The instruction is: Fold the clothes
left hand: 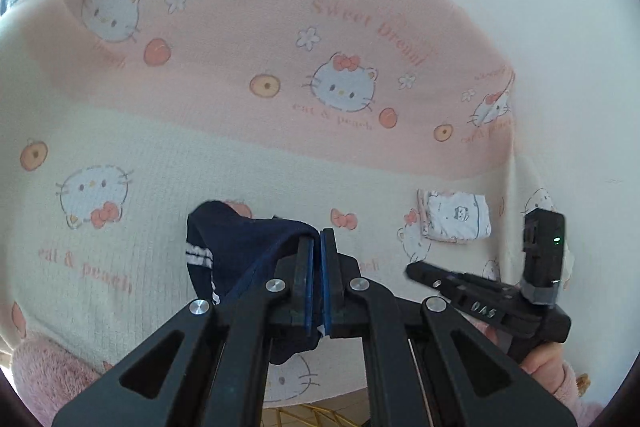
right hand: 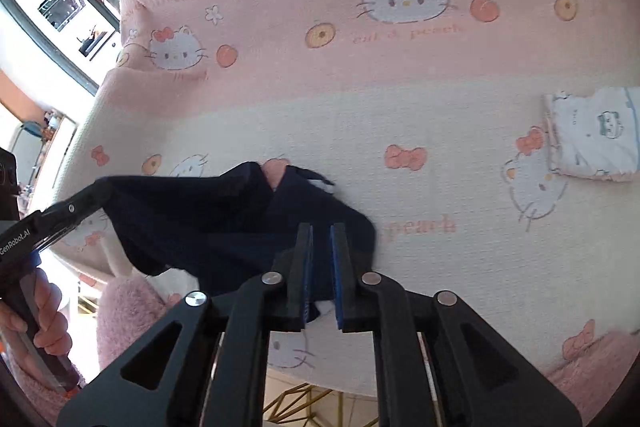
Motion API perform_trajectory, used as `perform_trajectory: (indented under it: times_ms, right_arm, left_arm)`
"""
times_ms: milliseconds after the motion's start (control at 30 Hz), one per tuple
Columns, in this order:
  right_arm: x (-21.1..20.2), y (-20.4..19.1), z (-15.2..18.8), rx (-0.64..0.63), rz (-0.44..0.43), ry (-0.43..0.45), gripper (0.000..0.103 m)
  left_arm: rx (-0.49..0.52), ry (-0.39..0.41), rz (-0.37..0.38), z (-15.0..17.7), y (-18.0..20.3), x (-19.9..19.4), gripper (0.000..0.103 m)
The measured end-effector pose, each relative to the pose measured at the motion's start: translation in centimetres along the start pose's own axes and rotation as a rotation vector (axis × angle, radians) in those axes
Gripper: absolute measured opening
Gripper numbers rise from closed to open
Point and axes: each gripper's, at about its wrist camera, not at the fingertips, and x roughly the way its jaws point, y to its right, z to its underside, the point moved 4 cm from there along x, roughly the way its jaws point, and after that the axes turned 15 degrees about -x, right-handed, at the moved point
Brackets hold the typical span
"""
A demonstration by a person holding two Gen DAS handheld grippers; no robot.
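A navy garment (left hand: 240, 247) with white stripes hangs above the table, and my left gripper (left hand: 317, 239) is shut on its edge. In the right wrist view the same garment (right hand: 208, 227) droops from the left gripper (right hand: 96, 189) towards the centre. My right gripper (right hand: 321, 231) has its jaws a little apart; navy cloth shows through the gap, but the pads do not press on it. Seen from the left wrist view, the right gripper (left hand: 412, 271) has nothing hanging from its fingers.
A pink and cream cat-print cloth (left hand: 280, 155) covers the table (right hand: 440, 115). A folded white garment (left hand: 456, 221) lies on it at the right (right hand: 596, 143). Hands in fuzzy pink sleeves (right hand: 120, 311) hold the gripper handles. A gold wire frame (right hand: 296, 403) shows below the table's near edge.
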Motion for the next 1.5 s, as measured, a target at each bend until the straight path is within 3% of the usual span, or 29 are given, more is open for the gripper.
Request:
perform_trajectory:
  times_ms: [33,67,233,467,567,633,700,800,900,1000,1033,1100,1167,1233,1300,1367,1500]
  right_arm:
    - [0.6,-0.6,0.4,-0.007,-0.024,-0.018,0.043]
    - [1.3,-1.0,0.9,-0.019,-0.037,-0.033,0.05]
    - [5.9,-0.6,4.1,0.014,0.021,-0.15,0.051]
    - [10.6,0.4,6.4,-0.012,0.11,-0.259,0.051]
    - [11.8,1.0,6.7,-0.013,0.166,-0.291,0.051]
    - [11.6,1.4,6.3,0.013,0.164,-0.267,0.051]
    - [11.1,1.5,5.5,0.004,0.174,-0.237,0.052]
    - [10.8,1.7,4.4,-0.056,0.213,-0.214,0.068]
    - [11.8,2.1,3.9,-0.097,0.231,-0.229,0.069]
    - [13.6,2.9,3.6,-0.084,0.228,-0.232,0.069]
    - [14.1,3.0,3.6,-0.084,0.239,-0.226,0.067]
    - [14.9,3.1,3.7,-0.088,0.237,-0.235,0.051]
    - [15.3,2.7,4.2,-0.093,0.173,-0.252,0.022]
    - [15.2,2.1,4.7,-0.12,0.125,-0.262,0.01]
    - [14.7,1.6,5.5,-0.151,0.094,-0.288,0.009]
    - [13.5,1.9,6.1,-0.142,0.092,-0.291,0.008]
    - [9.7,4.3,7.6,-0.022,0.107,-0.25,0.008]
  left_arm:
    - [0.024,0.016,0.002,0.1,0.8,-0.6,0.004]
    - [0.027,0.015,0.001,0.5,0.9,-1.1,0.004]
    - [-0.041,-0.085,-0.034,4.0,-1.9,-0.5,0.004]
    - [-0.17,-0.324,-0.032,9.4,-7.6,2.9,0.006]
    - [-0.143,-0.37,-0.068,9.8,-8.7,3.7,0.016]
    - [-0.129,-0.367,-0.078,9.3,-9.2,3.7,0.034]
    - [-0.127,-0.33,-0.075,8.2,-9.6,3.4,0.036]
    - [-0.13,-0.273,-0.079,6.4,-10.3,3.6,0.038]
    - [-0.113,-0.238,-0.122,4.8,-11.1,5.5,0.039]
    - [-0.15,-0.289,-0.185,4.1,-12.9,9.9,0.039]
    - [-0.148,-0.302,-0.204,4.0,-13.1,11.2,0.039]
    - [-0.118,-0.31,-0.201,4.1,-12.8,12.7,0.039]
    - [-0.113,-0.332,-0.199,4.6,-12.8,14.2,0.039]
    - [-0.123,-0.371,-0.237,5.5,-13.4,15.5,0.039]
    - [-0.125,-0.415,-0.306,6.7,-14.2,16.7,0.038]
    - [-0.093,-0.405,-0.31,7.8,-13.5,16.0,0.013]
    - [-0.092,-0.414,-0.31,10.2,-13.1,14.2,0.008]
